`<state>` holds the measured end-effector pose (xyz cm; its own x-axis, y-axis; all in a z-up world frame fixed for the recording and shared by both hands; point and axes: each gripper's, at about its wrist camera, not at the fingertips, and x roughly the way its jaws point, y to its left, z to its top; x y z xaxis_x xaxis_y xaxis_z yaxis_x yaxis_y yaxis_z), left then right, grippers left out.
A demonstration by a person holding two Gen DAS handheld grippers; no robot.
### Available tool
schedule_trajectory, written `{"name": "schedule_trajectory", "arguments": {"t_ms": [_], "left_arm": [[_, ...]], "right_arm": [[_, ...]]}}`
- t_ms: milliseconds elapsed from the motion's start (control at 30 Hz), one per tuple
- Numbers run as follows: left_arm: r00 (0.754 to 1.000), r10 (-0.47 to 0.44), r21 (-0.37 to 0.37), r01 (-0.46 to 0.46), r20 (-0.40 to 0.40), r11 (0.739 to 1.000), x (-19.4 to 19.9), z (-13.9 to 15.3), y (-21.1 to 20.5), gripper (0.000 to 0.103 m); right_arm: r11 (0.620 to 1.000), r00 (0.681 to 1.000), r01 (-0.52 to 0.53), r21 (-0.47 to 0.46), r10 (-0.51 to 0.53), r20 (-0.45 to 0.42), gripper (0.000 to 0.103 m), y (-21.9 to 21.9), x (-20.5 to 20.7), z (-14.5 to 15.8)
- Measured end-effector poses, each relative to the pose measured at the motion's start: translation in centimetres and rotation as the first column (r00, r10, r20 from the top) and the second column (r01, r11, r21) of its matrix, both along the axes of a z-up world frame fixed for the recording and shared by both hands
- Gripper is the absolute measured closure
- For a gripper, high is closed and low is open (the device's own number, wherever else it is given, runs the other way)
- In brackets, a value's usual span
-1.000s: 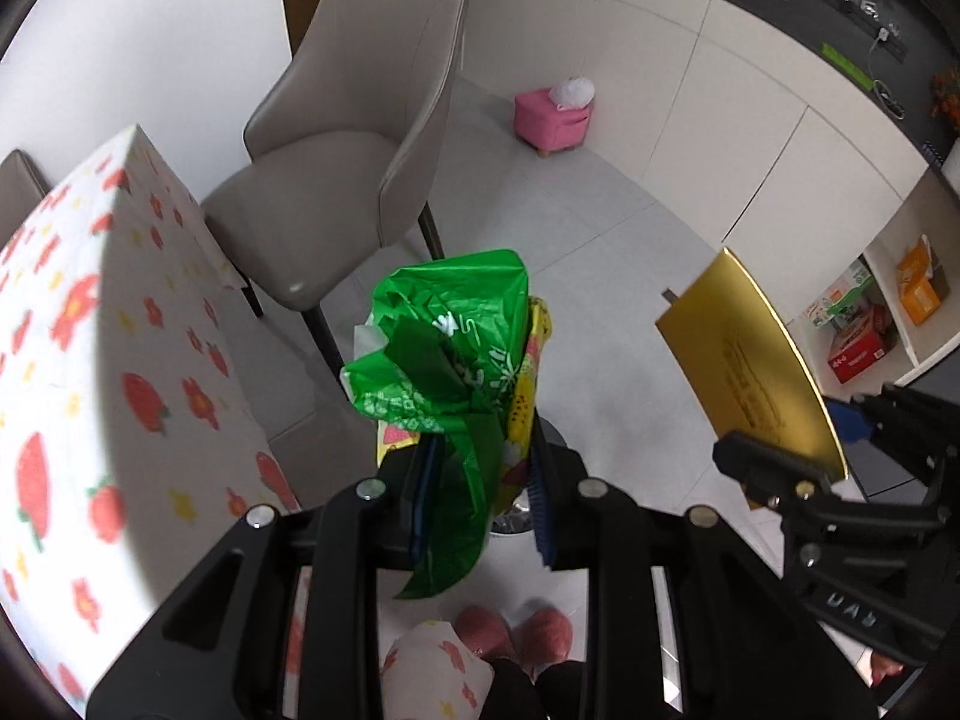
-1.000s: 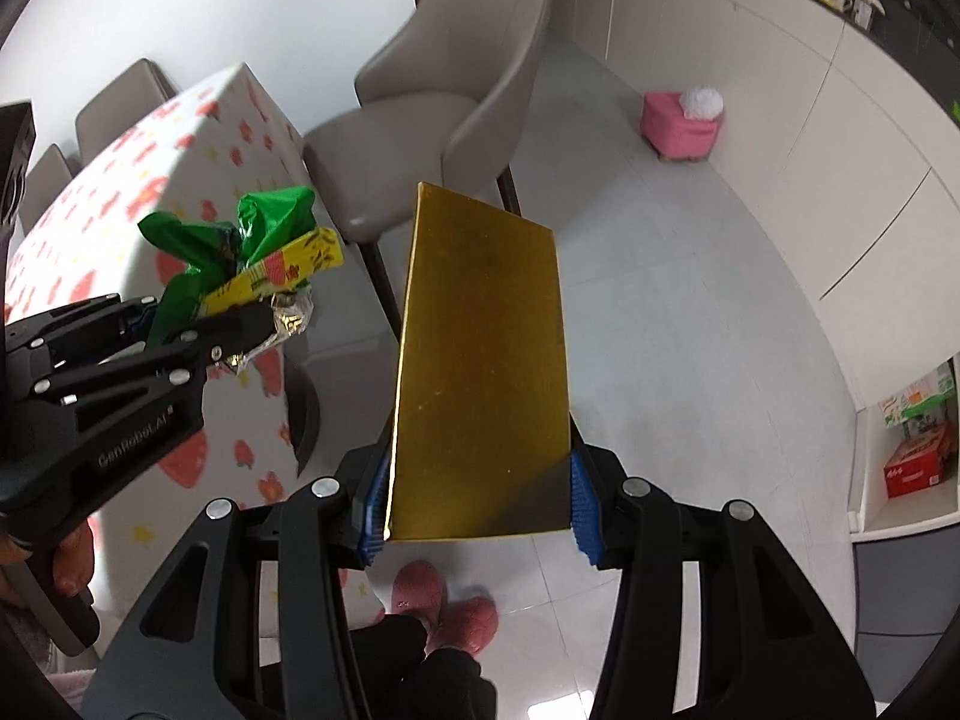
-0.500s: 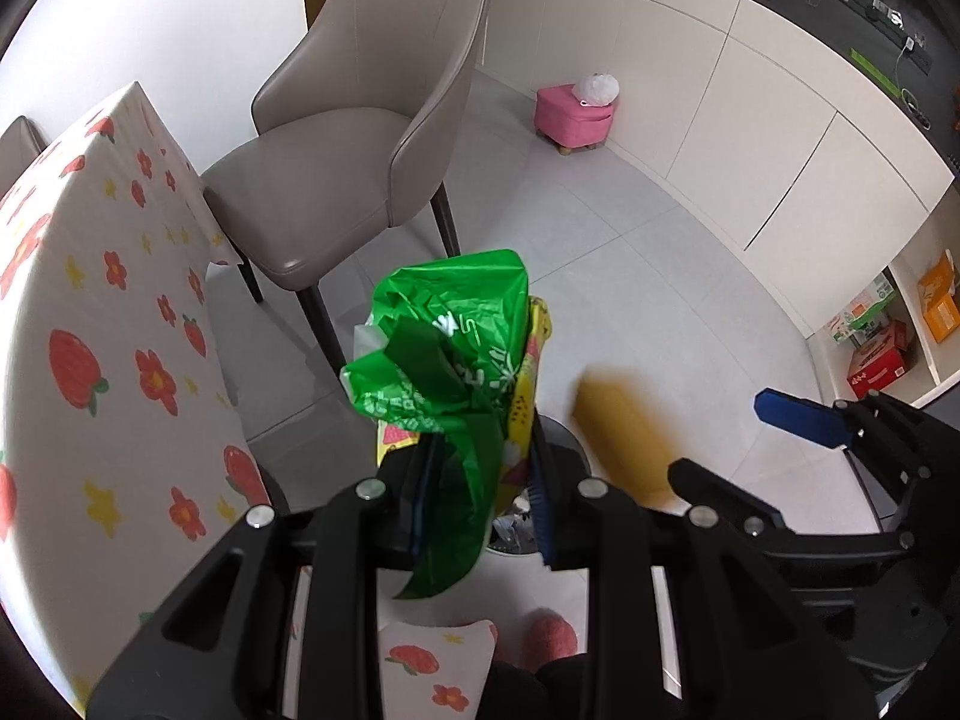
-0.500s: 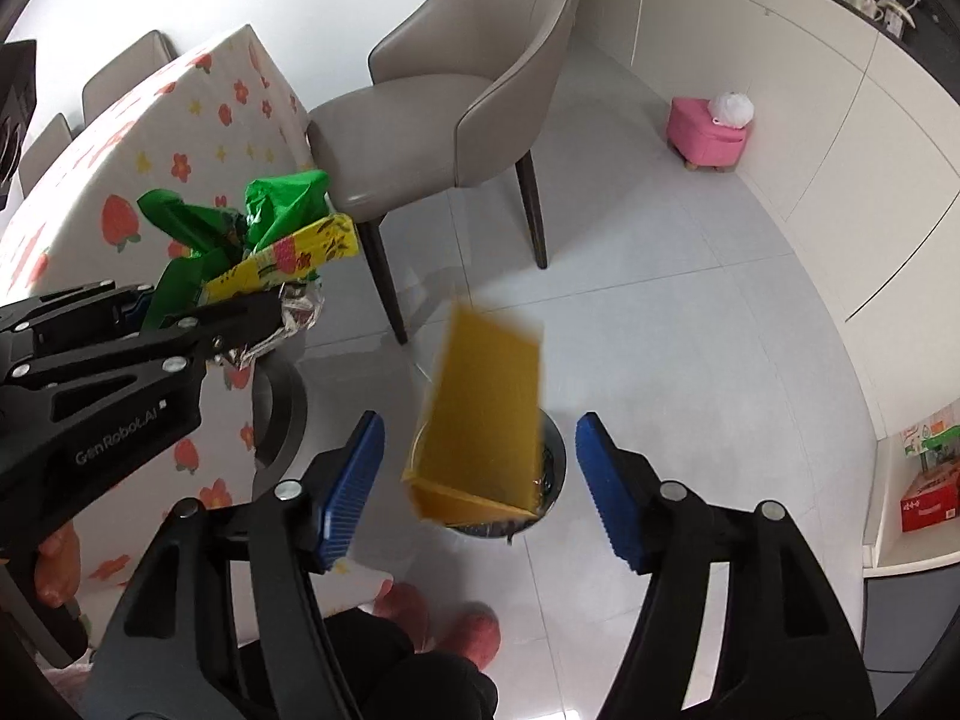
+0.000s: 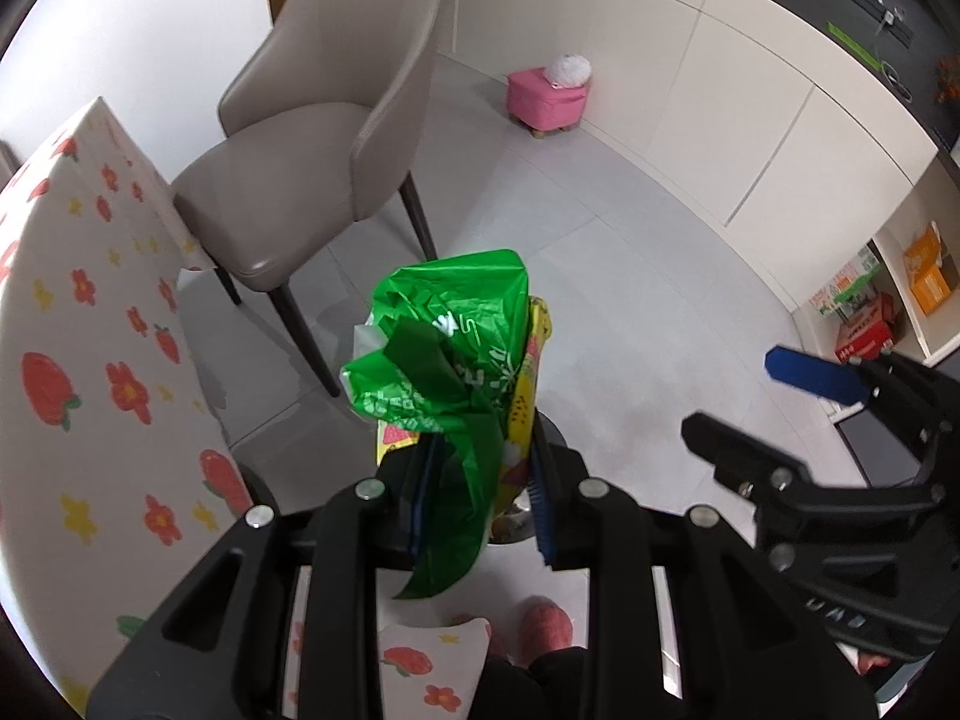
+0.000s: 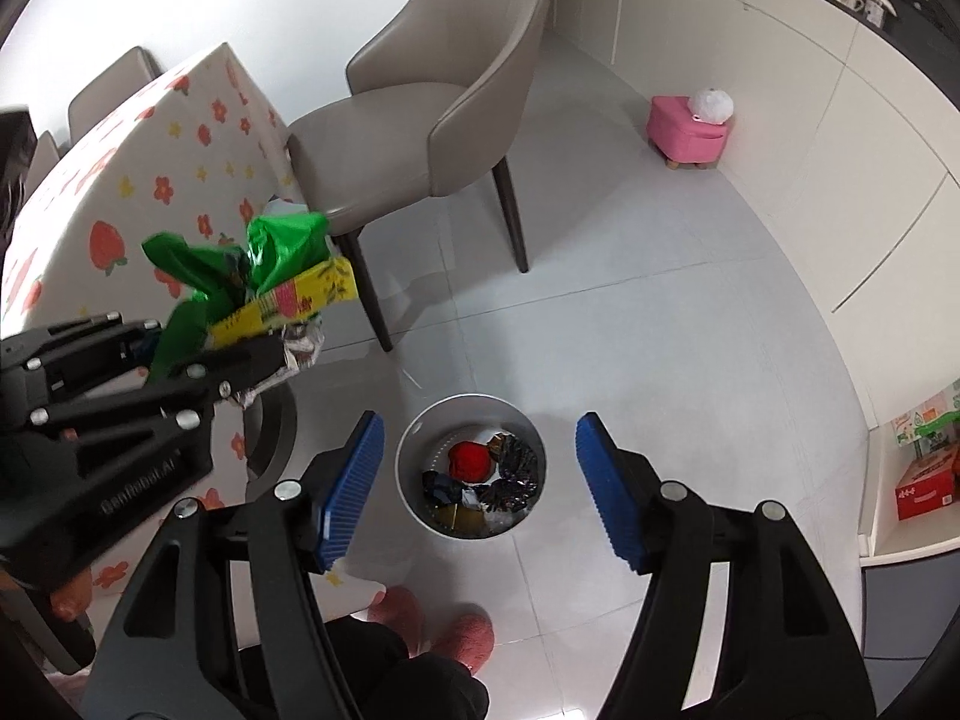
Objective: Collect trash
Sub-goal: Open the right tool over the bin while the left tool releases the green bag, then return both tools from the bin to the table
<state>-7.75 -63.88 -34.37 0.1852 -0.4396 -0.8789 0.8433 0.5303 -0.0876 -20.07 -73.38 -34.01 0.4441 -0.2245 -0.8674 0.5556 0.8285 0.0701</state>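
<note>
Wrappers clamped in your left gripper, your right gripper empty above the bin.

Your left gripper (image 5: 480, 498) pinched a crumpled green wrapper (image 5: 444, 348) and a yellow packet (image 5: 528, 372) between its pads, beside the flowered tablecloth (image 5: 72, 330). Your right gripper (image 6: 474, 486) stood wide, nothing between its blue pads (image 6: 354, 480), its jaws having just been opening. Below them the round bin (image 6: 414, 456) on the floor held a gold box (image 6: 462, 519), a red lump and dark wrappers.
</note>
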Motion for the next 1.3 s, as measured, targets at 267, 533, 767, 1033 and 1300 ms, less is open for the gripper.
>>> {"name": "schedule_trajectory", "arguments": {"t_ms": [267,533,767,1033,1300], "left_arm": [[0.998,-0.047,0.025,0.048,-0.041,0.999,-1.7,-2.0,-2.3,0.072],[0.998,-0.047,0.054,0.049,-0.034,0.997,-2.6,-3.5,-3.7,0.039],[0.999,-0.043,0.065,0.044,-0.018,0.997,-3.0,-1.5,-3.2,0.039],[0.998,0.069,0.054,-0.069,-0.002,0.996,-1.9,3.8,0.4,0.039],[0.959,0.28,0.012,-0.281,0.033,0.96,0.8,9.0,7.5,0.039]], "right_arm": [[0.998,0.998,0.066,-0.001,-0.066,0.003,0.039,-2.0,-2.7,-0.1],[0.994,0.994,0.107,0.005,-0.107,0.008,0.039,-3.3,-4.8,-0.5],[0.995,0.995,0.102,0.022,-0.102,-0.006,0.039,-3.2,-5.3,0.8],[1.0,1.0,-0.006,0.025,0.006,-0.003,0.039,-1.0,-3.3,5.2],[0.974,0.973,-0.228,-0.01,0.228,0.023,0.039,4.0,1.4,9.8]]}}
